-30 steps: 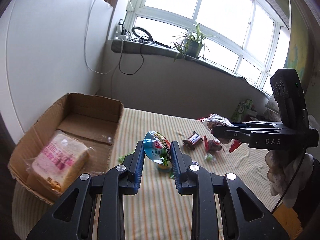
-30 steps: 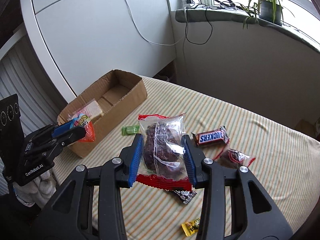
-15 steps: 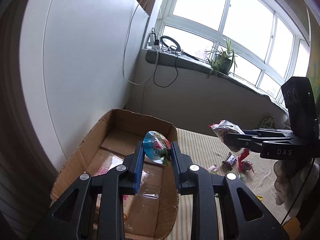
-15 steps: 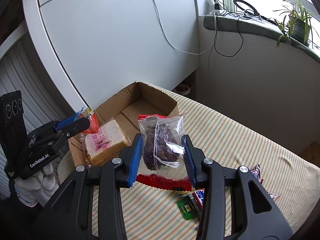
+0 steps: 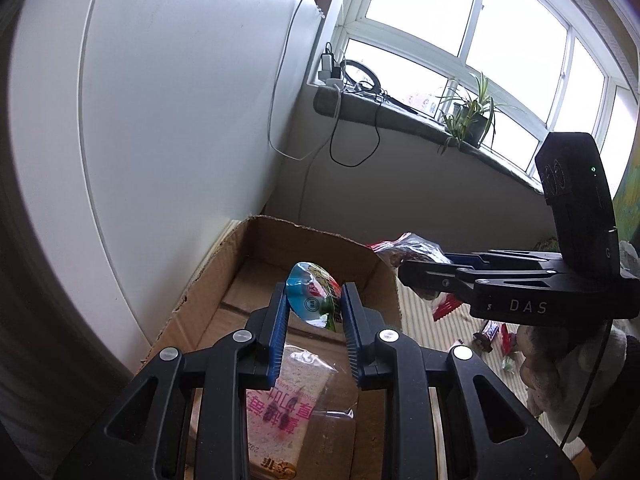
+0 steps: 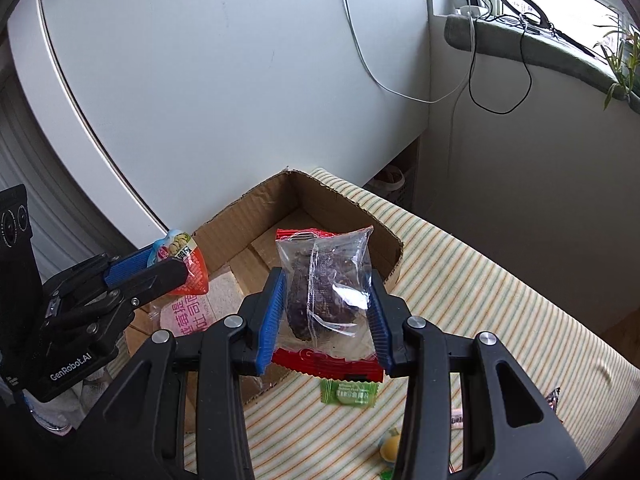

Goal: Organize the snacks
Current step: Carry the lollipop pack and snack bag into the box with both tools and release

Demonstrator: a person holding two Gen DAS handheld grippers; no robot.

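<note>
Left gripper pinching a small blue-lidded jelly cup, above the open brown cardboard box. Right gripper clamping a clear-and-red packet of dark cake, at the box's five-o'clock corner. Wrapped sliced bread lying inside. Step in hand: carrying to box. Next, probably: lowering over bare floor at twelve o'clock, then spreading the jaws.

A striped worktop carried an open cardboard box beyond the tongs, a green candy just under the right tongs, and a chocolate bar.
</note>
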